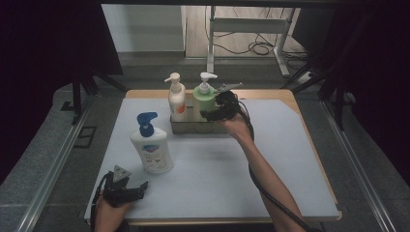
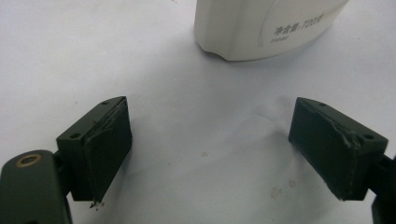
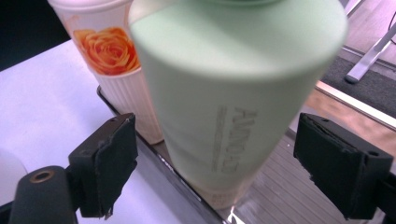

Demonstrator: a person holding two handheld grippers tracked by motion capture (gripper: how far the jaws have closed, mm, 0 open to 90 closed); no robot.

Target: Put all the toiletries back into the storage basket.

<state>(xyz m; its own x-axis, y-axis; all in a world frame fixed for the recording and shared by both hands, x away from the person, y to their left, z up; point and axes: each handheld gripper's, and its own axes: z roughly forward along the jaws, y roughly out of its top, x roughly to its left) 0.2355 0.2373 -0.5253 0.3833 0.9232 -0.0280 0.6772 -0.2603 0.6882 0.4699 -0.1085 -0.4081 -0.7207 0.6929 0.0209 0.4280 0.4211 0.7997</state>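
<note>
At the far centre of the table [image 1: 290,159]: right gripper [image 1: 215,112] up against the green pump bottle [image 1: 204,99], jaws spread wide to either side of its body, not yet closed on it; in the right gripper view, the bottle's pale green body [image 3: 233,93] between the two pads [image 3: 112,163], gaps on both sides, so released, nothing grasped. Bottle standing upright in the metal tray [image 1: 181,126], long axis vertical, just beside the rose-print bottle [image 1: 177,96] to its left. Key relation: green bottle dead ahead of the right gripper, between its jaws, tray rim below; squeeze across the body looks like the next step, w/ little clearance on the rose-bottle side. Left gripper [image 1: 126,189] low at the near-left edge, jaws apart & empty; left gripper view: bare table btwn pads, base of the white blue-pump bottle [image 2: 261,28] ahead. That bottle [image 1: 151,145] standing outside the tray, nearer the left hand; right hand far nearer the green one.
</note>
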